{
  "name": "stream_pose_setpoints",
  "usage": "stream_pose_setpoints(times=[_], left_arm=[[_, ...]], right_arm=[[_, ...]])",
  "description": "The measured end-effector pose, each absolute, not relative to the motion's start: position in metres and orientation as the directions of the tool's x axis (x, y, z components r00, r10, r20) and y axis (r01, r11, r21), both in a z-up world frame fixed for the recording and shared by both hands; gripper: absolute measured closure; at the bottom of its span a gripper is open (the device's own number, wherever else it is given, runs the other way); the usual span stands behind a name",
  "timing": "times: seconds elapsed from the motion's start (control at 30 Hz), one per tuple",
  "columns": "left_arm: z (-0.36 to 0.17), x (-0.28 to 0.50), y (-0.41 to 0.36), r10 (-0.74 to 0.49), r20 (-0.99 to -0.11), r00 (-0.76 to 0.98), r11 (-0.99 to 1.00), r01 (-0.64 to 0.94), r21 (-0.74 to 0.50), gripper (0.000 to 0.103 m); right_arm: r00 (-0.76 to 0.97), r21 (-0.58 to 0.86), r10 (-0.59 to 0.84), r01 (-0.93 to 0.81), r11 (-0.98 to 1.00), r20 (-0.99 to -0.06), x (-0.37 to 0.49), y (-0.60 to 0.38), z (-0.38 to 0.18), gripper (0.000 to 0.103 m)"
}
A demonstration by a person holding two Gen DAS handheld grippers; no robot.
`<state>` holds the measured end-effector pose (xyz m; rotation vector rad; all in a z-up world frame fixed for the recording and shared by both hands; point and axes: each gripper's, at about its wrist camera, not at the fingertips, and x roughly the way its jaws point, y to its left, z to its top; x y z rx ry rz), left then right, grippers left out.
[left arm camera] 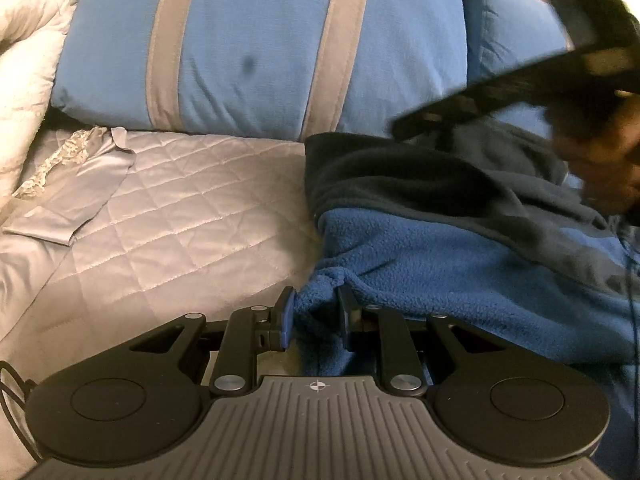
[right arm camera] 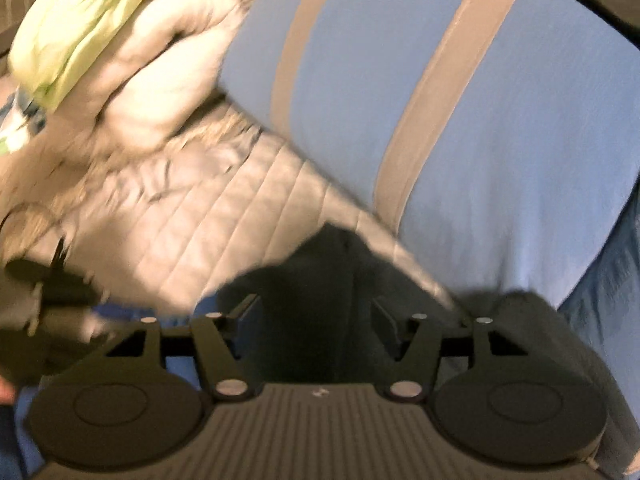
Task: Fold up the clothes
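Just below the striped blue pillow [left arm camera: 260, 52], on the quilt [left arm camera: 180, 208]: fleece garment [left arm camera: 440, 256], its edge bunched between narrowly parted left gripper [left arm camera: 316, 312] fingers; right gripper [right arm camera: 316, 320] wide, straddling dark fabric, grip uncertain.

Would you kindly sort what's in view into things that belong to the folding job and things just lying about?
In the job:
- blue fleece garment
- its dark navy part
- left gripper
- right gripper

Lying about:
- striped blue pillow
- quilted grey bedspread
- cream comforter
- lime-green cloth
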<state>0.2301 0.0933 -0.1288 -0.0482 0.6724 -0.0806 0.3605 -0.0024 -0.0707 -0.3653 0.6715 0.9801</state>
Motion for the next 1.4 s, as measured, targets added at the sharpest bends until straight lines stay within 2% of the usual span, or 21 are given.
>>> stream_pose_setpoints(times=[0.23, 0.33, 0.4, 0.43, 0.47, 0.5, 0.57, 0.77, 1.1, 1.23, 1.3, 1.33, 1.37, 1.4], left_arm=[[-0.127, 0.227, 0.097, -0.117, -0.603, 0.789, 0.993, 0.072, -0.099, 0.081], [-0.125, 0.223, 0.1, -0.137, -0.592, 0.794, 0.989, 0.078, -0.125, 0.081], [-0.124, 0.22, 0.103, -0.152, -0.584, 0.797, 0.987, 0.085, -0.14, 0.081], [-0.124, 0.218, 0.104, -0.159, -0.58, 0.799, 0.985, 0.089, -0.147, 0.082], [-0.123, 0.216, 0.105, -0.166, -0.576, 0.801, 0.984, 0.093, -0.155, 0.084], [-0.123, 0.215, 0.106, -0.173, -0.572, 0.802, 0.982, 0.096, -0.162, 0.085], [-0.122, 0.211, 0.109, -0.187, -0.563, 0.805, 0.979, 0.104, -0.177, 0.086], [-0.122, 0.203, 0.116, -0.213, -0.554, 0.805, 0.97, 0.108, -0.216, 0.089], [-0.124, 0.191, 0.127, -0.247, -0.548, 0.799, 0.955, 0.104, -0.279, 0.09], [-0.118, 0.186, 0.133, -0.241, -0.546, 0.802, 0.956, 0.1, -0.275, 0.088], [-0.111, 0.183, 0.137, -0.231, -0.546, 0.805, 0.96, 0.097, -0.263, 0.085], [-0.108, 0.182, 0.139, -0.226, -0.546, 0.807, 0.962, 0.096, -0.257, 0.077], [-0.105, 0.18, 0.14, -0.221, -0.545, 0.808, 0.963, 0.094, -0.251, 0.063], [-0.102, 0.179, 0.142, -0.216, -0.545, 0.81, 0.965, 0.093, -0.245, 0.056]], right_arm=[[0.407, 0.004, 0.625, -0.836, 0.548, -0.666, 0.383, 0.057, -0.092, 0.031], [0.415, -0.022, 0.597, -0.832, 0.554, -0.686, 0.386, 0.082, -0.108, 0.043], [0.44, -0.061, 0.565, -0.823, 0.565, -0.698, 0.386, 0.096, -0.118, 0.046], [0.45, -0.079, 0.55, -0.818, 0.569, -0.703, 0.387, 0.102, -0.123, 0.052], [0.457, -0.088, 0.535, -0.813, 0.576, -0.711, 0.389, 0.105, -0.127, 0.078], [0.467, -0.098, 0.512, -0.8, 0.592, -0.721, 0.391, 0.108, -0.129, 0.092], [0.495, -0.082, 0.495, -0.761, 0.643, -0.714, 0.398, 0.104, -0.128, 0.098], [0.58, -0.024, 0.467, -0.644, 0.765, -0.667, 0.417, 0.077, -0.118, 0.1], [0.599, -0.011, 0.468, -0.623, 0.782, -0.65, 0.421, 0.076, -0.121, 0.1], [0.611, -0.01, 0.483, -0.626, 0.78, -0.627, 0.419, 0.076, -0.118, 0.1], [0.626, -0.003, 0.492, -0.62, 0.785, -0.605, 0.416, 0.071, -0.113, 0.096], [0.638, -0.004, 0.489, -0.61, 0.792, -0.595, 0.414, 0.068, -0.11, 0.078], [0.654, -0.01, 0.476, -0.594, 0.804, -0.588, 0.414, 0.065, -0.105, 0.066], [0.67, -0.019, 0.464, -0.58, 0.814, -0.579, 0.413, 0.06, -0.099, 0.062]])
